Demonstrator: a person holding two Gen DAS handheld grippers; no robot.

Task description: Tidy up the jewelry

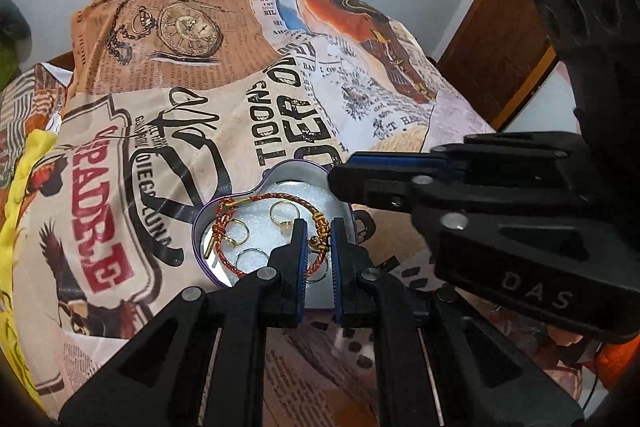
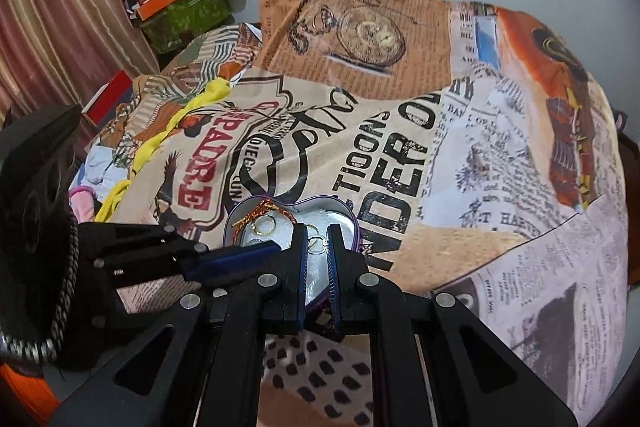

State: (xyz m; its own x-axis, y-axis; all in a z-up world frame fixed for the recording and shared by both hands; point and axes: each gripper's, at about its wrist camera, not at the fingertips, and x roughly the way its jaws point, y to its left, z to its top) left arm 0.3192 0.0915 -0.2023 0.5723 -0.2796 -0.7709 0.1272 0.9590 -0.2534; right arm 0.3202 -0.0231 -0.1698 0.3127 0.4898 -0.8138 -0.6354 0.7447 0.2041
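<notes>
A pale wall backs our table, which is draped in a creased cloth printed with old newspaper and a pocket watch. Clutter crowds the cloth's left edge; the right half lies open. Near us sits a heart-shaped metal tin with a purple rim and white foam lining, holding a red-and-gold braided bracelet and thin gold rings. Our left tool hangs over it nearly closed, gripping nothing. Our right tool is likewise shut and empty.
</notes>
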